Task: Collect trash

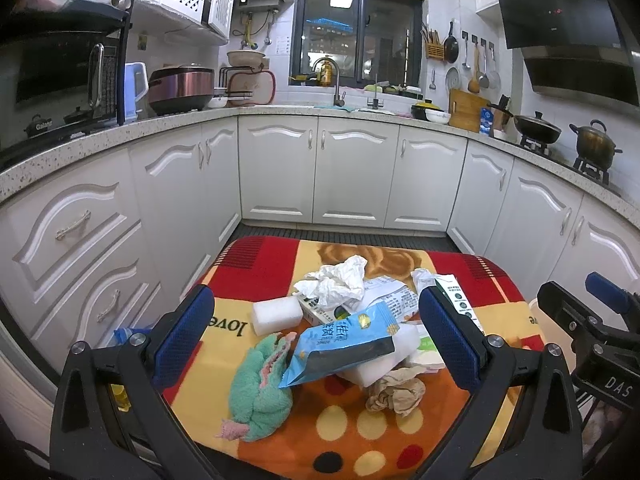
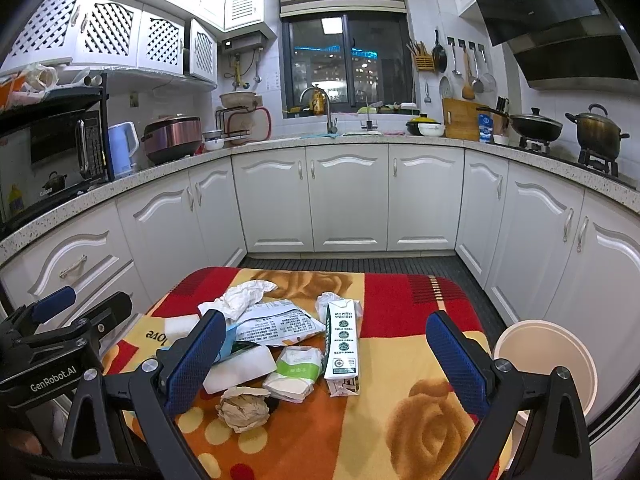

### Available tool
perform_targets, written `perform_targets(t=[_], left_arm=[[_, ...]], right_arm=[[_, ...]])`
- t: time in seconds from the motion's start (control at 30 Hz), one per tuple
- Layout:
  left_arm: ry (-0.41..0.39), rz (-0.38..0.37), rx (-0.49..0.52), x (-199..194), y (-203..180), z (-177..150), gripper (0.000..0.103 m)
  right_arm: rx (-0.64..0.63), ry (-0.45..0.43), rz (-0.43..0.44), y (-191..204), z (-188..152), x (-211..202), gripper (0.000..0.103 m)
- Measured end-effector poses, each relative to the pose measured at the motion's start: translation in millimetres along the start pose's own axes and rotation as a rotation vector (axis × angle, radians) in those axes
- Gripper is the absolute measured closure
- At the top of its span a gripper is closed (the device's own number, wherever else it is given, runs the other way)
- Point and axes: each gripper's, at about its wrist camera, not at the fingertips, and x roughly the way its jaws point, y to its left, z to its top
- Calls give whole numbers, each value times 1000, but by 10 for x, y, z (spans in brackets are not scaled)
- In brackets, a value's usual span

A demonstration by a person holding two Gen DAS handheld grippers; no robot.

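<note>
We see a blanket (image 1: 472, 276) in red, orange and yellow with rose prints and coloured dots. On it lie a blue snack bag (image 1: 340, 344), a green and pink cloth (image 1: 260, 392), white foam blocks (image 1: 276, 314), brown crumpled paper (image 2: 242, 408) and a white-green carton (image 2: 341, 344).

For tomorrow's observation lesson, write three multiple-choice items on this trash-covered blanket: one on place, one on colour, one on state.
1. Where is the white bucket?
A. right of the blanket
B. on the counter
C. in the sink

2. What colour is the snack bag?
A. red
B. blue
C. black

3. How is the milk carton?
A. upright
B. lying flat
C. held

Answers: 1 A, it stands on the floor beside the blanket's right edge. 2 B, its printed face is blue. 3 B, it lies flat, untouched by the open right hand-held gripper.
</note>
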Motion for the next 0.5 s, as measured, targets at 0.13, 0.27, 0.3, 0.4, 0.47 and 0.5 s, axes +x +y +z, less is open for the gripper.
perform_targets(t=[0.13,0.27,0.3,0.4,0.47,0.5], left_arm=[[2,-1,-6,0,7,2,1],[5,-2,-5,17,0,-11,1],[5,-2,-4,20,-2,-15,1],[1,0,-4,6,3,-7,1],[3,-1,-5,4,3,-1,1],[3,-1,-5,9,4,-4,1]], right_arm=[[2,-3,2,4,-4,-3,4],[0,-1,2,4,-14,4,4],[-1,0,2,5,-13,6,4],[-24,12,-11,-5,-32,25,3],[-26,14,-11,-9,-43,27,3],[-21,14,-9,-12,-49,30,3]])
